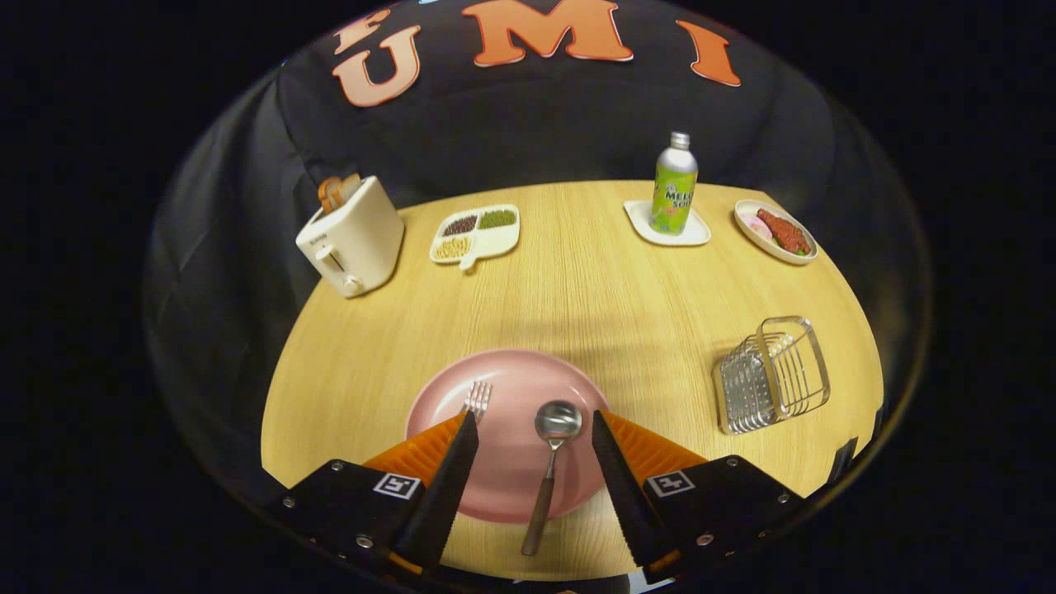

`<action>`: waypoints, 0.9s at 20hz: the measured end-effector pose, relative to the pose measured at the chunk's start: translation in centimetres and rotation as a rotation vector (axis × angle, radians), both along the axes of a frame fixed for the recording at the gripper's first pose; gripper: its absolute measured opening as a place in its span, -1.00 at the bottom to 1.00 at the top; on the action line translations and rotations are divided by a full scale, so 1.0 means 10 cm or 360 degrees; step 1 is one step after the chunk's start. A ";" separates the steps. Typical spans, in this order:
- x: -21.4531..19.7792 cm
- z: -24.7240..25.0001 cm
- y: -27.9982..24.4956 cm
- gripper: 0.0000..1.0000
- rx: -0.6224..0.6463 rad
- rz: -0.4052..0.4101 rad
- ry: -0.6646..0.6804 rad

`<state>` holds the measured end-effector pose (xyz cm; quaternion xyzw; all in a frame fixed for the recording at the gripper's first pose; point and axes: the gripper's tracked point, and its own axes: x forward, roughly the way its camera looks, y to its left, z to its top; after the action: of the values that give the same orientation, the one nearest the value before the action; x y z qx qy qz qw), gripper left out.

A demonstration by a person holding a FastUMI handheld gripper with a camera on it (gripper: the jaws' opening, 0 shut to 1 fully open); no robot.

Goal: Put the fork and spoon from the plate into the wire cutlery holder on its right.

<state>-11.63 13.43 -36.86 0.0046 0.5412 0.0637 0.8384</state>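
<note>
**Gripper view: claw spread over the plate, spoon lined up between the fingers**

Gripper view puts the claw [534, 421] at the bottom centre of the frame, its two fingers spread wide and holding nothing. Between them lies the spoon [549, 462], bowl pointing away and handle running back past the near rim of the plate [516, 375]. The fork [476, 398] lies on the same plate, its prongs showing just beyond the left fingertip and its handle hidden under that finger.

Both pieces look like thin, stiff metal: light, hard and probably slippery, lying flat on a smooth glazed surface. That leaves little height for the fingers to catch, so a pinch across the narrow handle seems safer than one on the rounded bowl, which would likely squirt out. The spoon's handle, where it overhangs the plate's rim, looks the easiest place to take hold.

At the right middle of the frame, well apart from the plate, stands the wire holder [771, 375], tilted in this lens and seemingly empty.

Farther back sit a toaster [352, 238] at upper left, a divided tray [477, 233], a bottle [674, 183] on a small dish, and a food plate [775, 231] at upper right.
</note>
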 end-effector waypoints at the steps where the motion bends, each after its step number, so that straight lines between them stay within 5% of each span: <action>1: -0.09 -0.09 -0.01 0.68 -0.0013 0.0012 0.0064; 7: -0.47 -0.50 -0.08 0.40 -0.0135 0.0076 0.0354; 14: -0.57 -0.65 -0.09 -0.55 -0.0171 0.0046 0.0566; 18: -0.53 -0.63 -0.13 -0.83 -0.0163 0.0027 0.0585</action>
<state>-16.92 12.17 -43.14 -0.0311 0.6878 0.0413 0.7241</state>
